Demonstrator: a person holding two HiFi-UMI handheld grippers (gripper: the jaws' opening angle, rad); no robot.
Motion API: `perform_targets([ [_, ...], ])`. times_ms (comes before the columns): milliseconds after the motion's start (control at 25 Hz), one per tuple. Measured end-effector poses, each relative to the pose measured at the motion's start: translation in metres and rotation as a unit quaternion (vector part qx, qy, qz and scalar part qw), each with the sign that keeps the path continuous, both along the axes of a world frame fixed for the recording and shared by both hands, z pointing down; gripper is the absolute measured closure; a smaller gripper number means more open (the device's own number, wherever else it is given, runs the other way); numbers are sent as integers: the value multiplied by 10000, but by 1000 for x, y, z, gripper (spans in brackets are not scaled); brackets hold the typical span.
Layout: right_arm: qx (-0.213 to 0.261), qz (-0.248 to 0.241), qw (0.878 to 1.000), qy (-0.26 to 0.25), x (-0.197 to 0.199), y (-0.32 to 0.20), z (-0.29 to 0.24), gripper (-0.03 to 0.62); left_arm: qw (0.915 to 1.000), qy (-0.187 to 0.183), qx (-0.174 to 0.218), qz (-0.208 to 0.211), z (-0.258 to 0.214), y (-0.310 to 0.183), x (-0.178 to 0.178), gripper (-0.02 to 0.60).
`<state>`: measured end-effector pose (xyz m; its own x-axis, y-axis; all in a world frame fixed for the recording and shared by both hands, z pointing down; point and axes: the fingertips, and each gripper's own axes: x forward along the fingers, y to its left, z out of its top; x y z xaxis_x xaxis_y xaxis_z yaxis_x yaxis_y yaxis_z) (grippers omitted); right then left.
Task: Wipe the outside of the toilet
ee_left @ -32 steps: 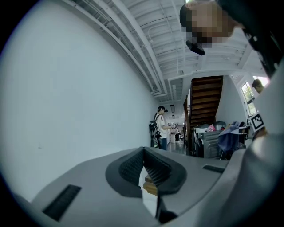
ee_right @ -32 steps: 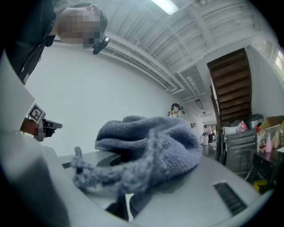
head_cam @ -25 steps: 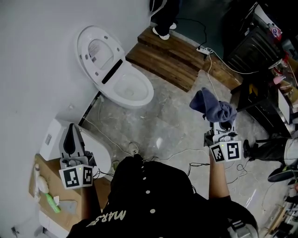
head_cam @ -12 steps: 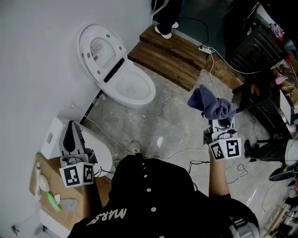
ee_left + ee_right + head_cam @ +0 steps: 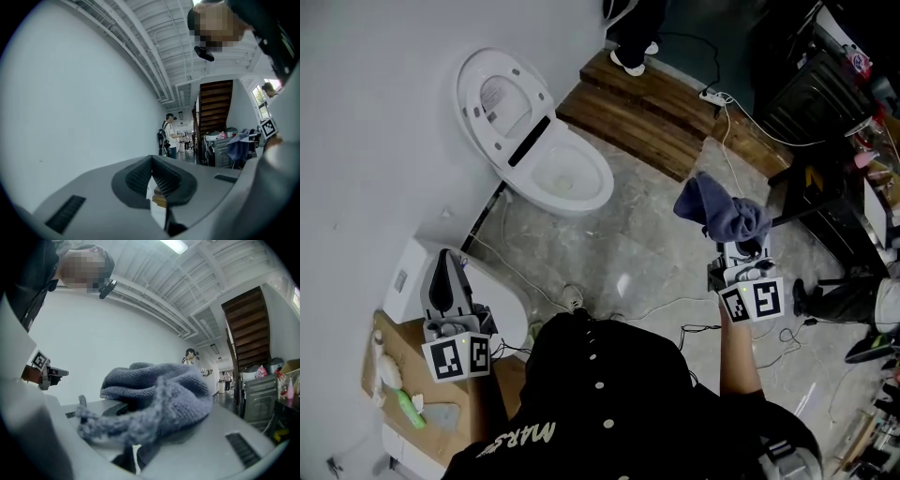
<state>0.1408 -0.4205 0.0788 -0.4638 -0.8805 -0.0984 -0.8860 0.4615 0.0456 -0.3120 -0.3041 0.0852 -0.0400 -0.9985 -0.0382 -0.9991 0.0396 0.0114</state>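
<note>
The white toilet [image 5: 553, 169] stands against the wall at upper left, lid raised and bowl open. My right gripper [image 5: 741, 253] hangs over the stone floor to the right of it, well apart, shut on a blue-grey cloth [image 5: 720, 214] that bunches over the jaws. In the right gripper view the cloth [image 5: 154, 394] drapes across both jaws and hides the fingertips of that gripper [image 5: 135, 448]. My left gripper [image 5: 443, 279] is held at lower left, far from the toilet. Its jaws [image 5: 152, 180] meet with nothing between them.
A second white toilet unit [image 5: 502, 314] sits under the left gripper, next to a cardboard box [image 5: 389, 370] with bottles. A wooden platform [image 5: 647, 112] lies behind the toilet. Cables [image 5: 647, 309] cross the floor. A black cart [image 5: 825, 103] stands right; a person's feet [image 5: 628, 61] are at top.
The right gripper with the cloth has drifted slightly left toward the toilet. The left gripper has barely moved.
</note>
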Motion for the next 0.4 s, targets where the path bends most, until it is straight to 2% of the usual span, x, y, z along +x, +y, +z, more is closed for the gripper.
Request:
perform_targets([
  [400, -22, -66, 10000, 31, -8, -2, 2, 496, 10000, 26, 3, -62, 2, 0, -3, 571],
])
